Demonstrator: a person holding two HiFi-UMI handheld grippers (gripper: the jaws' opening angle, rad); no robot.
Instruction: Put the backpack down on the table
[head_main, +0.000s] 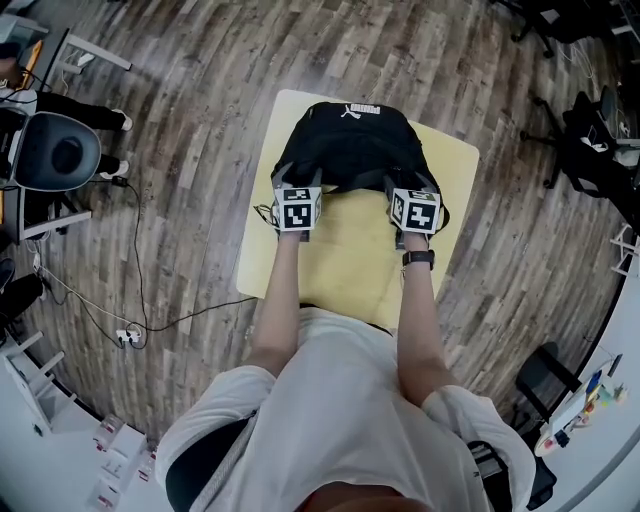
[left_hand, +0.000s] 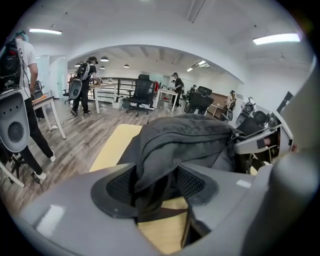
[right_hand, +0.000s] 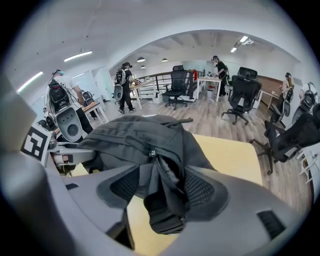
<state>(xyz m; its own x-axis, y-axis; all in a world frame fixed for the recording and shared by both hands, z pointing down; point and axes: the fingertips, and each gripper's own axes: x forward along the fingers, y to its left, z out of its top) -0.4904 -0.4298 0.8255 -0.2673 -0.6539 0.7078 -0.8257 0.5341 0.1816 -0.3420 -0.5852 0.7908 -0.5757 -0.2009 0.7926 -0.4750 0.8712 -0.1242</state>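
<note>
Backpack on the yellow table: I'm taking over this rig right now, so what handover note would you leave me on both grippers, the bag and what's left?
Left gripper: jaws apart; a fold of the backpack hangs between the pads, unclamped.
Right gripper: jaws apart; the bag's zipper edge lies between the pads, unclamped.
Backpack: sits on the far half of the table, with both grippers at its near edge.
Done: the bag appears to be set down and released.
Left: draw both grippers back clear of the fabric; probably nothing more.

Backpack (right_hand: 135, 140) between parted jaws, apparently loose
</note>
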